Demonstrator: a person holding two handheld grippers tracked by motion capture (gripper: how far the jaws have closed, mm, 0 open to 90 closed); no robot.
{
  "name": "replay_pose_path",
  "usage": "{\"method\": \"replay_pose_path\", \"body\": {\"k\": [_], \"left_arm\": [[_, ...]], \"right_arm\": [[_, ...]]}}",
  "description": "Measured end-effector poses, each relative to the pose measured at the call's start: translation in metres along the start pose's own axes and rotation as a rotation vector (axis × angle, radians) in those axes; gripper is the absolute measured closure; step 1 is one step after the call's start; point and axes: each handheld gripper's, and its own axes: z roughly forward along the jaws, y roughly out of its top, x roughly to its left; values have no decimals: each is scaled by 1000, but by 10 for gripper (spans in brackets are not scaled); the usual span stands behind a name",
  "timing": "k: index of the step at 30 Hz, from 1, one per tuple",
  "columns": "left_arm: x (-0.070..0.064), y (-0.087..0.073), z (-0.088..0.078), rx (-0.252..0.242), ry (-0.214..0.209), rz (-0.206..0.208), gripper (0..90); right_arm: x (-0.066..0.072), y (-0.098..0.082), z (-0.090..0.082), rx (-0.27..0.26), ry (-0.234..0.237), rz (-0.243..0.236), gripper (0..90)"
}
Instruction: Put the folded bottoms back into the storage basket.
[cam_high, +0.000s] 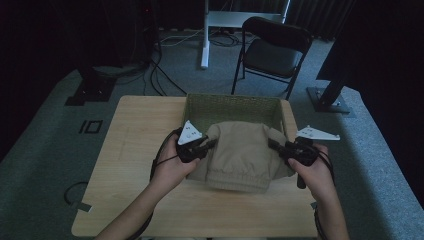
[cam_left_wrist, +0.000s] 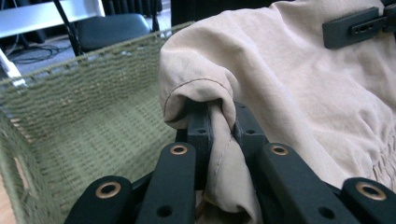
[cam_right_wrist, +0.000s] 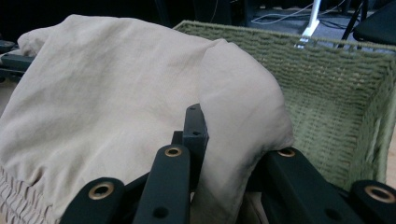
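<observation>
While person sits at wooden table (cam_high: 135, 150), each hand holds claw. Left claw (cam_high: 212, 144) clamped on bunched left edge of tan garment (cam_high: 242, 152); cloth fold pinched between its jaws, seen close in left gripper view (cam_left_wrist: 219, 140). Right claw (cam_high: 273, 144) grips garment's right edge, cloth draped over one jaw in right gripper view (cam_right_wrist: 140, 93). Garment stretched between both claws, elastic hem nearest person, far part over near rim of green woven basket (cam_high: 225, 102). Black folding chair (cam_high: 272, 50) beyond basket, on carpet.
</observation>
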Motion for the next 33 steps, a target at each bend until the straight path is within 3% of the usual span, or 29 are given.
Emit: {"method": "replay_pose_path", "body": {"k": [11, 18, 22, 33], "left_arm": [[17, 23, 3, -31, 34, 9, 820], [26, 30, 9, -48, 53, 5, 819], [31, 32, 15, -48, 69, 22, 819], [54, 36, 40, -83, 69, -27, 819]], "right_arm": [[-6, 31, 11, -6, -13, 3, 770], [-12, 46, 21, -15, -23, 14, 770], [-16, 53, 27, -17, -36, 20, 770], [-33, 64, 51, -7, -72, 35, 769]]}}
